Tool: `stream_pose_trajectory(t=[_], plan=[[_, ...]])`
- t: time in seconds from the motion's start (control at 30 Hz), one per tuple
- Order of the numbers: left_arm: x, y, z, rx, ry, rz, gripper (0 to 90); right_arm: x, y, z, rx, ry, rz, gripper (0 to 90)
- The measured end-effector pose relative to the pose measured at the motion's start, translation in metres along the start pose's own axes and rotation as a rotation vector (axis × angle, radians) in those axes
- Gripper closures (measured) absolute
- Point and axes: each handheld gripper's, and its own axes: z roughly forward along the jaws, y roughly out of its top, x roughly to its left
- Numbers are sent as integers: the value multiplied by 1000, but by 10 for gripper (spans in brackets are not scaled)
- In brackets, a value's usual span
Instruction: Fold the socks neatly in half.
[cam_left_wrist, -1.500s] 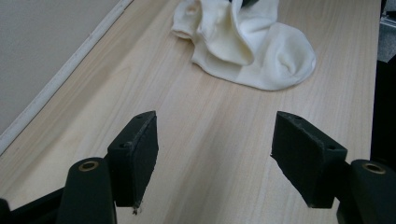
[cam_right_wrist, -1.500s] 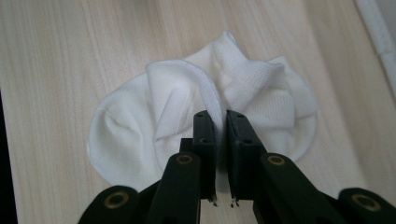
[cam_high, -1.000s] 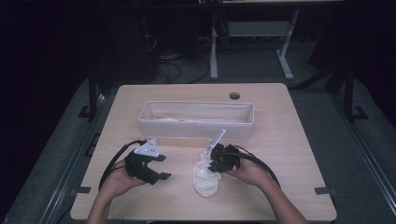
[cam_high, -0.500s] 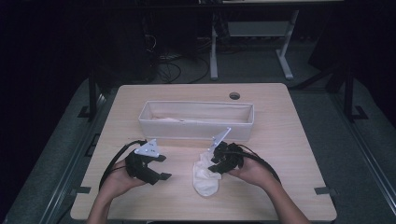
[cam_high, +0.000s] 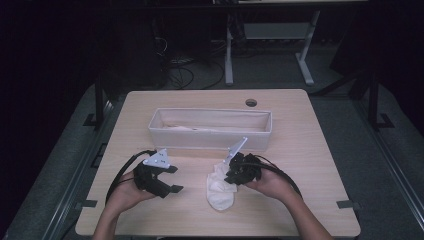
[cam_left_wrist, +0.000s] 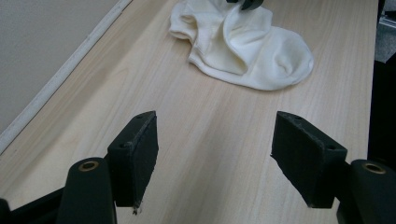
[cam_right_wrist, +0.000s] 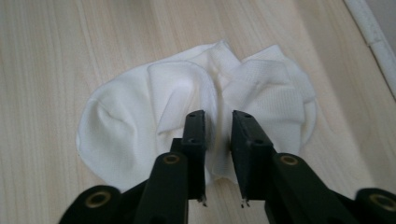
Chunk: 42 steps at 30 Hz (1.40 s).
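A white sock (cam_high: 219, 187) lies crumpled on the wooden table (cam_high: 310, 165), near the front edge and a little right of the middle, just in front of a long white fabric bin (cam_high: 210, 131). The right gripper (cam_high: 235, 172) sits on the sock's upper end; in the right gripper view its two black jaws stand close together with a raised fold of the sock (cam_right_wrist: 196, 116) pinched between them, and they have just been closing on that fold. How much cloth is caught is hard to tell, since the jaws cover the part they press and the fold runs down out of sight between them. From above, the gripper's body and the right hand (cam_high: 272, 184) hide the sock's near end, so only the rounded toe part shows plainly. The left gripper (cam_high: 170, 180) rests apart from the sock, to its left, held by the left hand (cam_high: 127, 192); in the left gripper view its jaws stand wide apart with only bare table (cam_left_wrist: 210, 135) between them, and the sock (cam_left_wrist: 247, 46) lies farther off ahead, its top edge cut off by the frame, where a dark tip of the other gripper just pokes in. Inside the bin something pale lies along the bottom, but the near wall hides most of it and it cannot be made out. The room beyond the table is dark; desk legs and cables on the floor show only faintly.
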Motion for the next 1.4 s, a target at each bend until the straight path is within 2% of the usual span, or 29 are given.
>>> stream_pose_trajectory(t=[0.13,0.53,0.7,0.77,1.17,1.3,1.4], plan=[[0,0,0,1,-1,-2,315,2,1,0,0,4,-11,831],[-1,0,1,-4,-1,-7,315,8,1,-13,-41,-8,-28,835],[-1,1,2,-3,-2,-8,315,9,4,-15,-69,-32,-37,847],[0,0,1,-5,-2,-10,315,9,6,-15,-80,-23,-27,846],[-1,1,0,-10,1,-10,316,8,6,-5,-50,-17,-27,845],[-1,1,0,-10,0,-10,316,7,7,-9,-92,3,-1,846],[-1,1,1,-7,-1,-8,316,8,8,-10,-95,2,1,846]])
